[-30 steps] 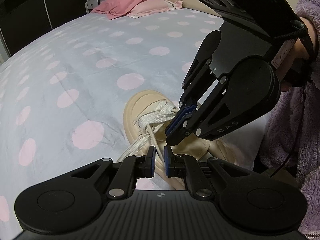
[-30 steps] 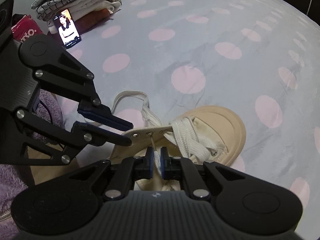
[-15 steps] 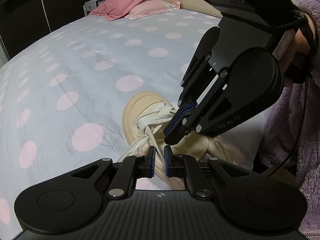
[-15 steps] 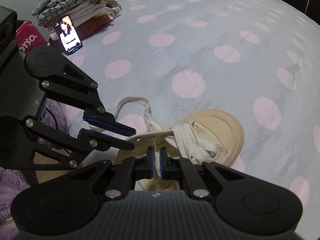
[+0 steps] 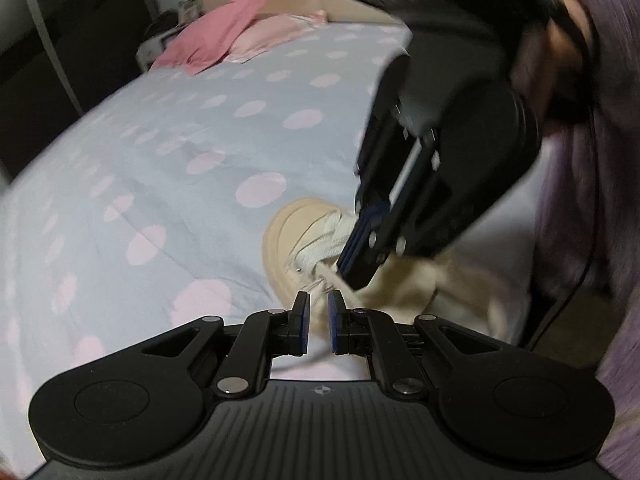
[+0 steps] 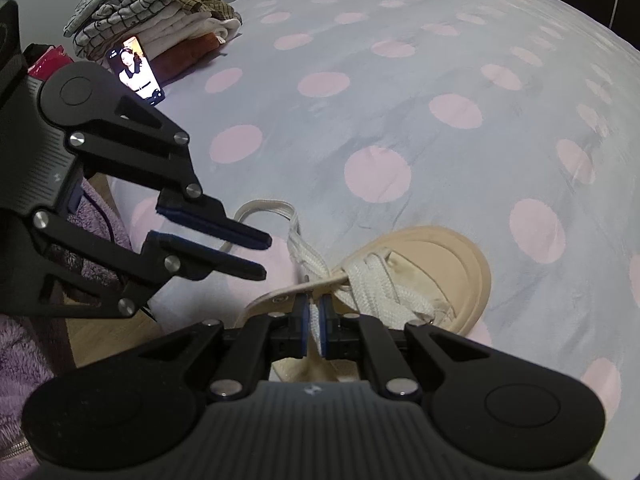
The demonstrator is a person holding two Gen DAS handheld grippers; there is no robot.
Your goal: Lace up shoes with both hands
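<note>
A beige sneaker (image 6: 436, 264) with white laces (image 6: 376, 280) lies on the dotted bedspread; it also shows in the left wrist view (image 5: 288, 240). My right gripper (image 6: 315, 312) is shut on a white lace strand above the eyelet row; in the left wrist view it hangs over the shoe (image 5: 356, 276). My left gripper (image 5: 318, 312) is a little open with a lace strand passing between its fingers, not clamped. In the right wrist view the left gripper (image 6: 260, 254) stands open to the left of the shoe, beside a loose lace loop (image 6: 268, 210).
A pile of folded clothes (image 6: 160, 32) and a lit phone (image 6: 136, 70) lie at the bed's far left. Pink pillows (image 5: 240, 36) lie at the head of the bed. A purple fleece sleeve (image 5: 592, 160) is on the right.
My left gripper has opened a little and pulled back from the shoe. My right gripper has moved nearer the left one, still holding its lace. The left wrist view is now motion-blurred.
</note>
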